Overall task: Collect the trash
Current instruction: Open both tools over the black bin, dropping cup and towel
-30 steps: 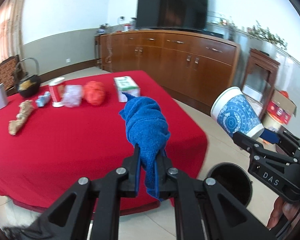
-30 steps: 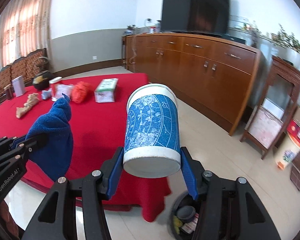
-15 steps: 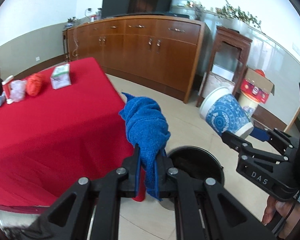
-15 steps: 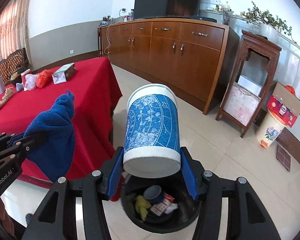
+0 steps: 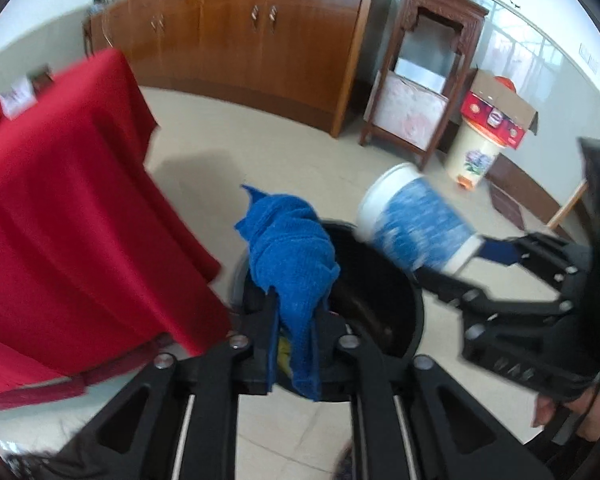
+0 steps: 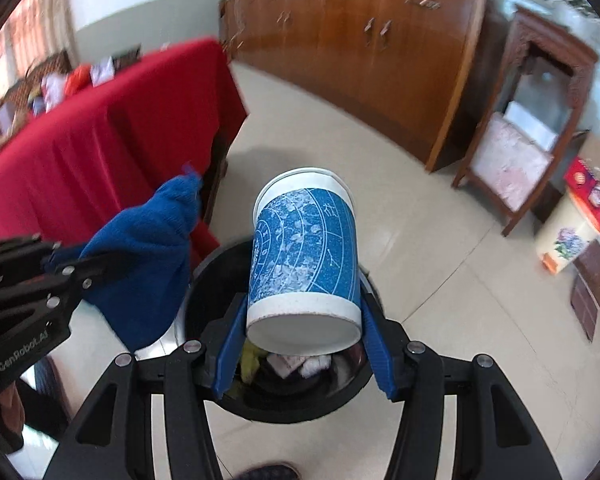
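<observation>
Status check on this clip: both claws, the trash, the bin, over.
Left claw just easing open, blue cloth between its fingers. Right claw clamped on blue paper cup. Both over black bin. Nothing blocking the drop.

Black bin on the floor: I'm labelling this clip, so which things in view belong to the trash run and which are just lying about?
Part of the job:
- black bin, already holding rubbish
- blue cloth between the left gripper fingers, whose jaws have just been opening
- blue paper cup held in the right gripper

Just lying about:
- red tablecloth
- wooden sideboard
- cream pedal bin
- cardboard box
</observation>
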### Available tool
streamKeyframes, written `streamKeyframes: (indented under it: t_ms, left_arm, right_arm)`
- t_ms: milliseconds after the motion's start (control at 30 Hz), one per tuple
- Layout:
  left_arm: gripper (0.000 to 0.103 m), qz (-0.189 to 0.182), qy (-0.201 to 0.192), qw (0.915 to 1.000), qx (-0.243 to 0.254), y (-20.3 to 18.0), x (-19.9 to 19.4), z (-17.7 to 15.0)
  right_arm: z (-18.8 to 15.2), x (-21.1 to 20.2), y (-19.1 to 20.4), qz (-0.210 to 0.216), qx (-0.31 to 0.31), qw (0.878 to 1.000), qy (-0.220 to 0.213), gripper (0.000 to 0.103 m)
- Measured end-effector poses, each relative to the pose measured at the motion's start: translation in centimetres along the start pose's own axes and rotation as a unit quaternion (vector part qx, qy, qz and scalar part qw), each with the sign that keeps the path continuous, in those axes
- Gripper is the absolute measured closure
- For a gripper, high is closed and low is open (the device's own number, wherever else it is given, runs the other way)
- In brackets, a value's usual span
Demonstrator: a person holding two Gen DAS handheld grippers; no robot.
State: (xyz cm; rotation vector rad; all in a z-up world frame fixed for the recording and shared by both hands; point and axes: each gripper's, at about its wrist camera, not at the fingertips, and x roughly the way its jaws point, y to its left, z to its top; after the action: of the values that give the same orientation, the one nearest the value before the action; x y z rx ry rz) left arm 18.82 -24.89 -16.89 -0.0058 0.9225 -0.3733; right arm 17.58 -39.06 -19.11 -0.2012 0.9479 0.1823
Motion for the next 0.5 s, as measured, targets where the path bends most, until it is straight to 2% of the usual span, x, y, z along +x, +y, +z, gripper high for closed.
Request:
streamKeyframes:
  t_ms: [33, 67, 100, 133, 200, 267, 367, 500]
  left_arm:
    - [0.043, 0.007, 0.007, 0.9999, -0.007, 0.2, 0.8, -0.1]
    - [0.027, 0.026, 0.009, 0.9995, -0.016, 0.7, 1.4, -0.3]
    - [0.027, 0.041, 0.002, 0.999, -0.019, 1.2, 1.3, -0.3]
    - [0.026, 0.055, 0.0, 0.9983, -0.019, 1.8, 0.9, -0.4]
    - [0.022, 0.077, -0.007, 0.9968, -0.02, 2.9, -0.2, -0.5]
    - [0.011, 0.103, -0.025, 0.9942, -0.017, 3.8, -1.5, -0.7]
    - [0.006, 0.134, -0.046, 0.9897, -0.019, 5.2, -4.1, -1.0]
    - [0.005, 0.153, -0.059, 0.986, -0.032, 7.0, -6.3, -0.9]
  right_arm:
    - [-0.4, 1.8, -0.2, 0.001, -0.011, 1.0, 0.024, 0.043]
    - [-0.9, 3.6, -0.6, -0.003, -0.015, 0.999, 0.046, 0.039]
    - [-1.5, 5.2, -1.2, -0.02, -0.014, 0.998, 0.064, 0.016]
    - [-1.9, 6.4, -1.8, -0.033, -0.009, 0.996, 0.08, 0.004]
    - [-2.4, 7.9, -3.2, -0.033, 0.023, 0.994, 0.105, 0.004]
    - [-2.0, 7.9, -3.8, -0.027, 0.046, 0.993, 0.101, 0.0]
    - [-0.7, 6.3, -2.9, -0.027, 0.048, 0.996, 0.065, 0.0]
    - [1.0, 4.2, -0.5, -0.018, 0.043, 0.999, 0.021, 0.0]
